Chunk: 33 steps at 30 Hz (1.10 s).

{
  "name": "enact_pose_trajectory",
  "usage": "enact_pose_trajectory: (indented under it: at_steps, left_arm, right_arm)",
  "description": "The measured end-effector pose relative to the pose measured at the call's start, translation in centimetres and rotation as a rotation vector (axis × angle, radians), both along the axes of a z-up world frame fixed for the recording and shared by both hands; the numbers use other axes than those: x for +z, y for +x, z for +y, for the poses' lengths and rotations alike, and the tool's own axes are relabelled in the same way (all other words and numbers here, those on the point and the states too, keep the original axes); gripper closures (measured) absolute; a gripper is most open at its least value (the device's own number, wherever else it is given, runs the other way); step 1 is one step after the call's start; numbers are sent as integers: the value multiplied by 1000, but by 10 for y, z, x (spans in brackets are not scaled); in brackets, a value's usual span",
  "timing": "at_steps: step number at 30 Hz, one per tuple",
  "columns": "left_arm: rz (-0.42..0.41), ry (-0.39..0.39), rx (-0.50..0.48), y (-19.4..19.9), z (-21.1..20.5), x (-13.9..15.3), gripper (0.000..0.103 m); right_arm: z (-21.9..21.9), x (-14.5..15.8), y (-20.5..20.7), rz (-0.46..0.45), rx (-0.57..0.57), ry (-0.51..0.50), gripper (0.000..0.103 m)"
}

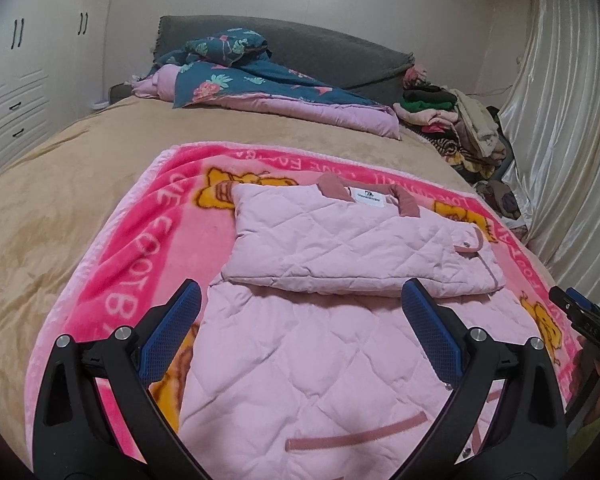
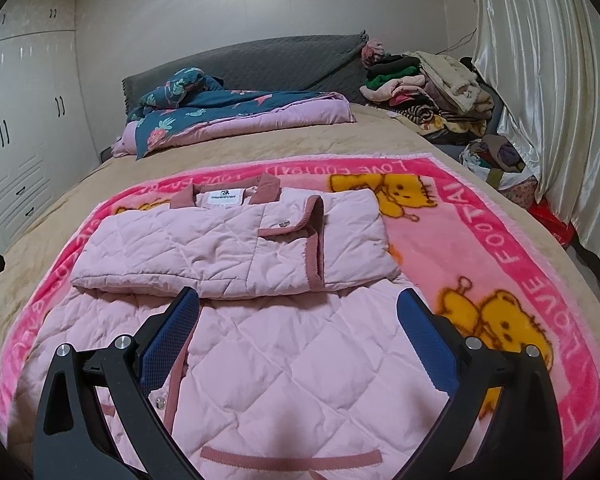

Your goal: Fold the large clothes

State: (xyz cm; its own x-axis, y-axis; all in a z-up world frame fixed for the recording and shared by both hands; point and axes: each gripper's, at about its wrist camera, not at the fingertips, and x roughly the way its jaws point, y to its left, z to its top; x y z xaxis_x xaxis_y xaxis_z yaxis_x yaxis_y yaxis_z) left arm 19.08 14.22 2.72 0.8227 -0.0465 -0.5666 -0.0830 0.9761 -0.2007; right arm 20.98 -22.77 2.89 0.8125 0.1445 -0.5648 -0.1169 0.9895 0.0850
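Observation:
A light pink quilted jacket [image 1: 320, 360] with dusty-pink trim lies on a bright pink cartoon blanket [image 1: 140, 248] on the bed. Both sleeves are folded across its upper body [image 1: 352, 248], below the collar and label. My left gripper [image 1: 300, 296] is open and empty, held just above the jacket's lower part. The right gripper shows at the right edge of the left wrist view [image 1: 580, 316]. In the right wrist view my right gripper [image 2: 296, 300] is open and empty over the same jacket [image 2: 280, 380], near the folded sleeves [image 2: 236, 248]. The blanket [image 2: 480, 248] spreads around it.
A blue floral and pink quilt [image 1: 260, 84] lies bunched by the grey headboard [image 1: 320, 52]. A pile of clothes [image 2: 428, 88] sits at the bed's far right corner, by a satin curtain [image 2: 548, 100]. White wardrobes [image 1: 16, 80] stand on the left. The tan bedsheet [image 1: 60, 200] surrounds the blanket.

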Motion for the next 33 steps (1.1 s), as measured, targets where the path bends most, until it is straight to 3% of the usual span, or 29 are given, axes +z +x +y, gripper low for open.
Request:
enact_pose_trajectory:
  at_steps: [33]
  left_arm:
    - [53, 90, 38, -76, -27, -16, 9]
  right_arm:
    - [-34, 6, -74, -26, 16, -26, 4]
